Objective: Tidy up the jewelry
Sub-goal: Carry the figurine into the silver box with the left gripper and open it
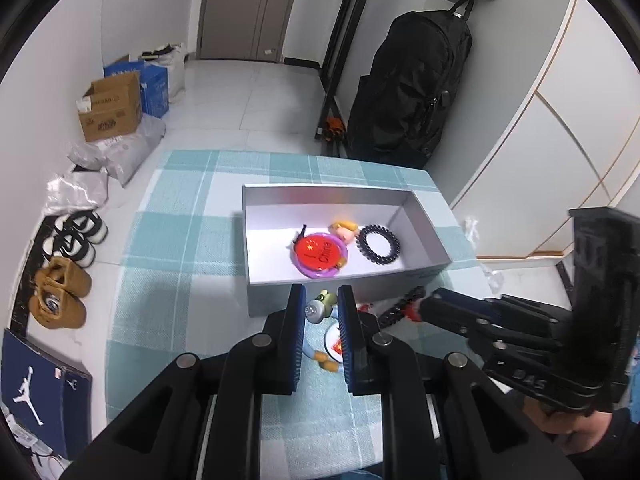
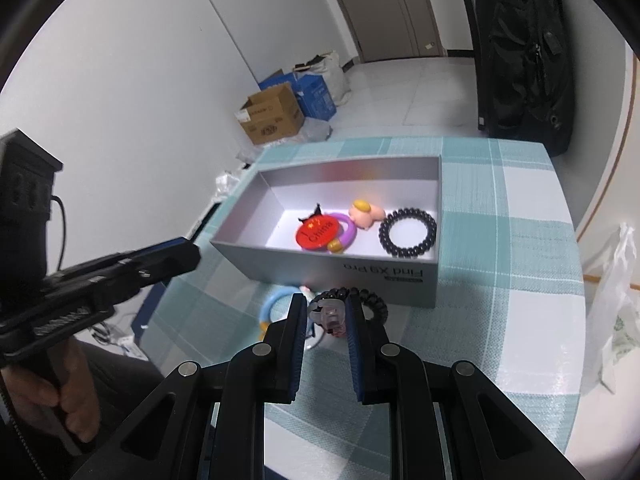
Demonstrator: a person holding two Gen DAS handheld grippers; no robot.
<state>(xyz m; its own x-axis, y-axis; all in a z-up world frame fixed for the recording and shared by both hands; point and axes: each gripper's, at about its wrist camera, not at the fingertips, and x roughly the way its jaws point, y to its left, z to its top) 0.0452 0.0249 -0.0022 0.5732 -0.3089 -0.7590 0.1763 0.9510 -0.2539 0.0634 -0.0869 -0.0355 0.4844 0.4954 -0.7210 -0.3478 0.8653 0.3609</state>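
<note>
A grey open box (image 1: 276, 292) (image 2: 400, 256) sits on the checked tablecloth. It holds a red badge (image 1: 318, 256) (image 2: 316, 231) on a purple ring, a blond doll charm (image 1: 343, 230) (image 2: 366, 213) and a black coil hair tie (image 1: 378, 245) (image 2: 408, 232). In front of the box, my right gripper (image 2: 328, 314) (image 1: 420, 306) is shut on a pink-red charm (image 2: 333, 318) joined to a second black coil tie (image 2: 374, 306) (image 1: 398, 306), slightly raised. My left gripper (image 1: 322, 306) (image 2: 194, 256) hovers shut. Below it lie a small green figure (image 1: 320, 307), a blue ring (image 2: 272, 303) and a round white badge (image 1: 334, 342).
The table's right edge carries a clear plastic bag (image 2: 616, 312). On the floor at the left are shoes (image 1: 60, 296), cardboard boxes (image 1: 110, 108) and a blue shoe box (image 1: 36, 392). A black backpack (image 1: 412, 88) hangs beyond the table.
</note>
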